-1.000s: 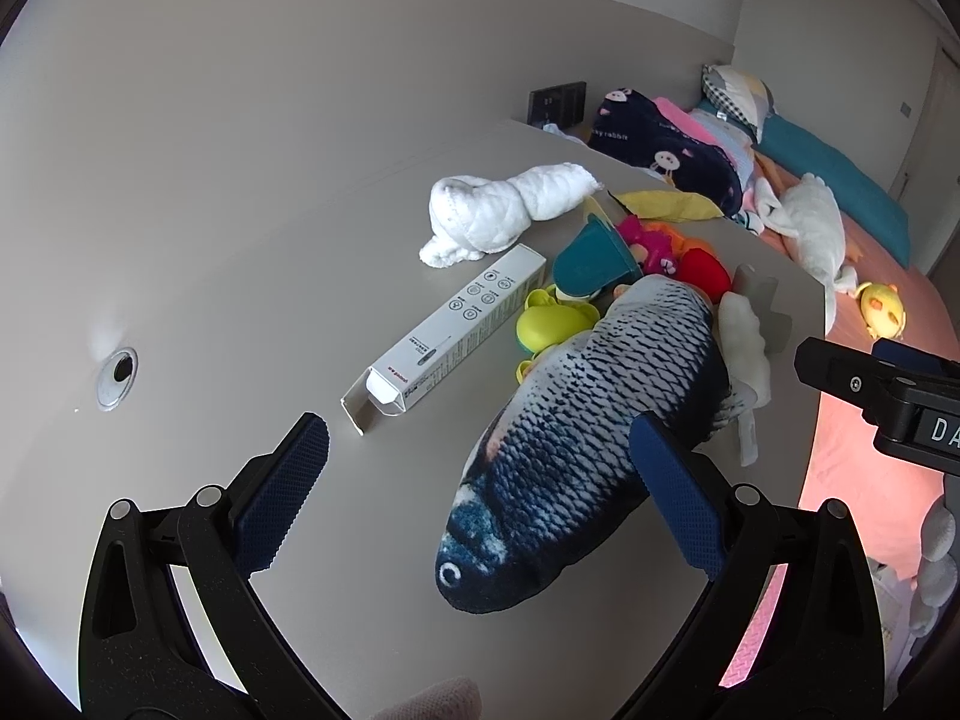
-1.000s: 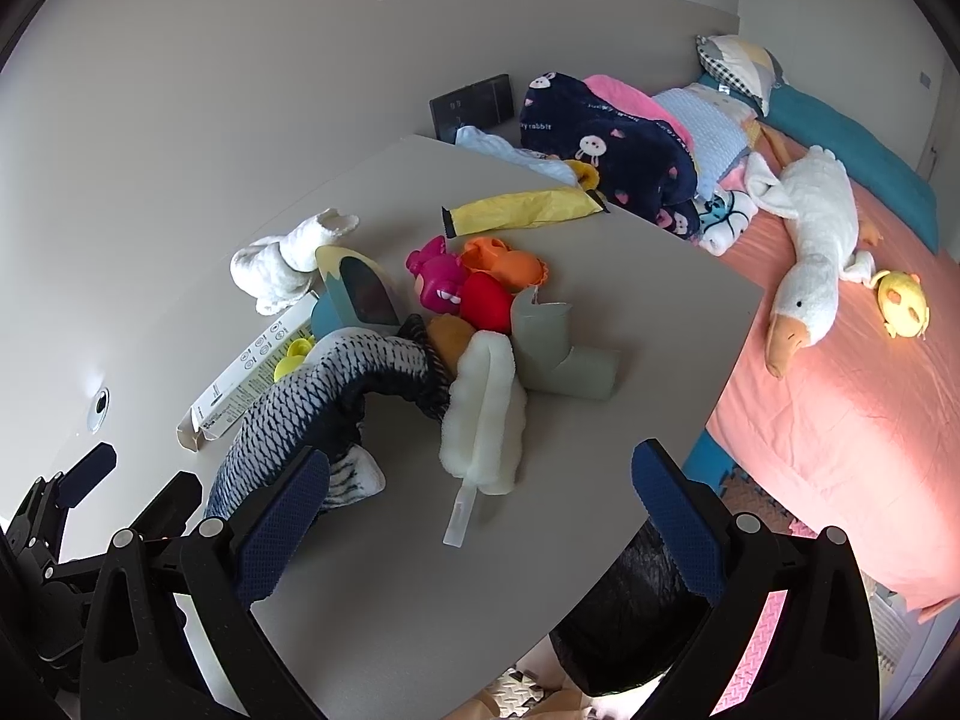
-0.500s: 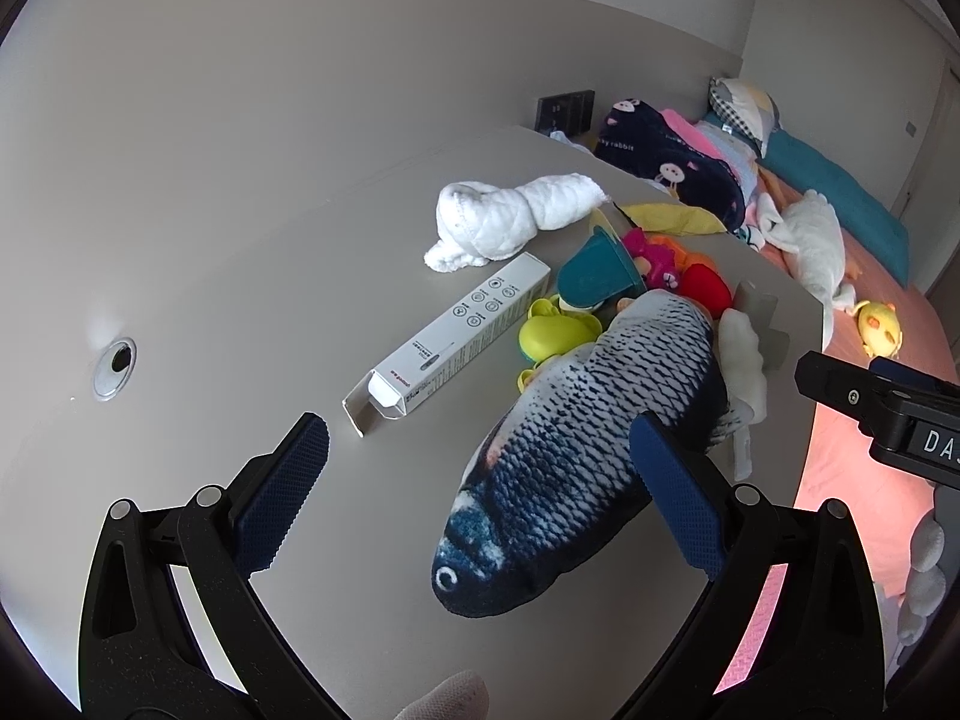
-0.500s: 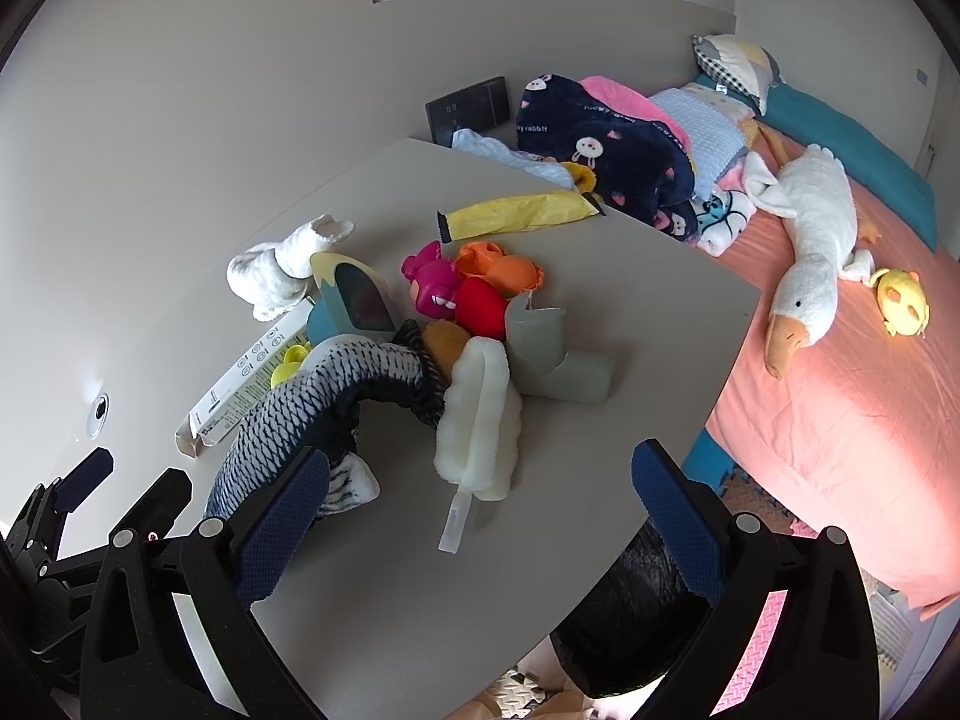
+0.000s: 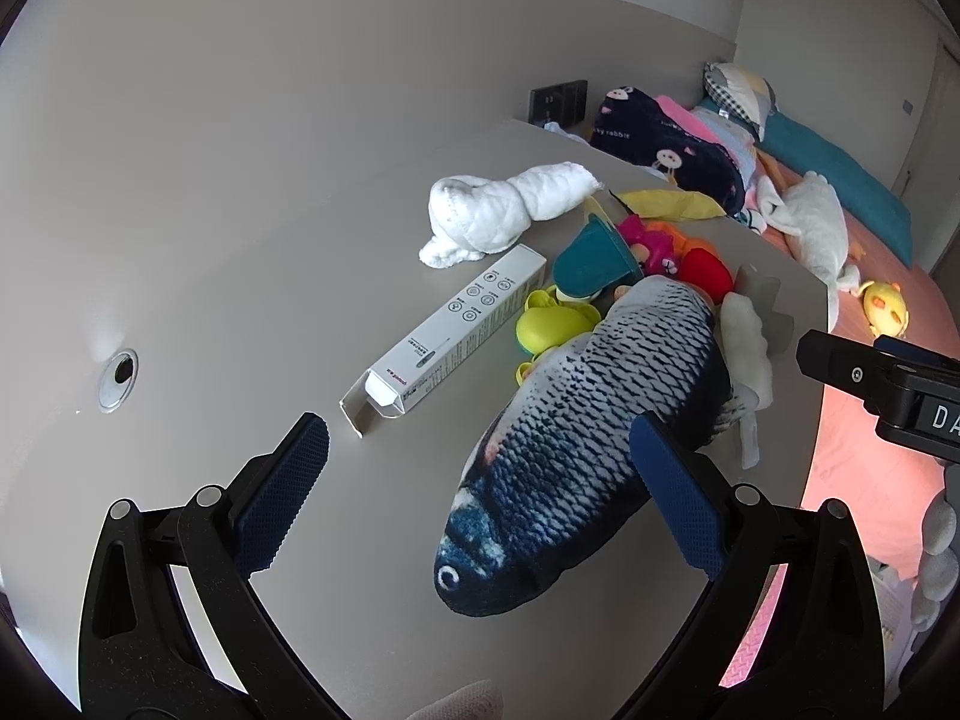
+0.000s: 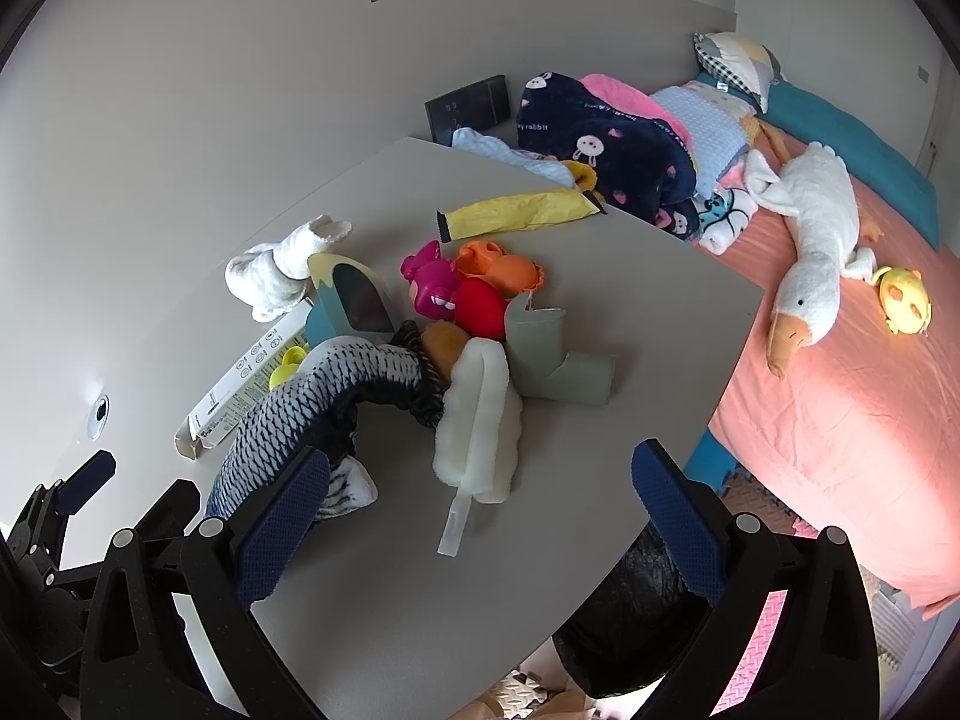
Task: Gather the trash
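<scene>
At lower centre of the left wrist frame, the left gripper (image 5: pixel 477 468) gapes empty, having edged closer to the long white cardboard box (image 5: pixel 447 339) lying open-ended on the grey table (image 5: pixel 240 252); right gripper (image 6: pixel 480 507) also gapes, idle

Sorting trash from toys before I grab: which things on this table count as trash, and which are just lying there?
Likely trash: open white carton, yellow wrapper, grey-green packaging.

Just lying about: fish plush, white towel, plastic toys, white duster.
</scene>
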### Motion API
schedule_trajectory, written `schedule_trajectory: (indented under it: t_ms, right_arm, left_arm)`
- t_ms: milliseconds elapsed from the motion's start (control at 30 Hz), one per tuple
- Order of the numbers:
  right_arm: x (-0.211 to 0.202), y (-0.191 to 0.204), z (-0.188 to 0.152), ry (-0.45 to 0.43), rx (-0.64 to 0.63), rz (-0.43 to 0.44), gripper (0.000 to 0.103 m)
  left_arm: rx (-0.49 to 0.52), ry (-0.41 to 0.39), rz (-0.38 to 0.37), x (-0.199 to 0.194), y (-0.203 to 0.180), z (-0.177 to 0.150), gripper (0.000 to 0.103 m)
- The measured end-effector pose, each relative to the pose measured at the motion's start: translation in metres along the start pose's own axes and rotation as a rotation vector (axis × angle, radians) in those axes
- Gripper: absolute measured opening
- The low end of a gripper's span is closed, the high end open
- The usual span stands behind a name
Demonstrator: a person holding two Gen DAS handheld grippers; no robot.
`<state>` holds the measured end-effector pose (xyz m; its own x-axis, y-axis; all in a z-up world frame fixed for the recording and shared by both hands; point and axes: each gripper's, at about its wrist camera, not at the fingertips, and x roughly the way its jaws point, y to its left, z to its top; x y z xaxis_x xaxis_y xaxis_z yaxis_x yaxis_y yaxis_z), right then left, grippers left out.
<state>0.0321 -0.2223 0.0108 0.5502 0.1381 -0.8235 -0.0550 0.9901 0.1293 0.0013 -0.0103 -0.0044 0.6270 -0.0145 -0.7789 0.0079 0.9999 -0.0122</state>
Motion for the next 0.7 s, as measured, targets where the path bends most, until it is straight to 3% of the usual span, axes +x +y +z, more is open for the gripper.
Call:
schedule_trajectory:
  t_ms: [700]
  right_arm:
    - [0.0015,-0.0055,0.0022,0.002,0.008,-0.002,0.100]
  left_arm:
    - [0.036,0.000,-0.002,0.0061,-0.0084,0.0039,0.097]
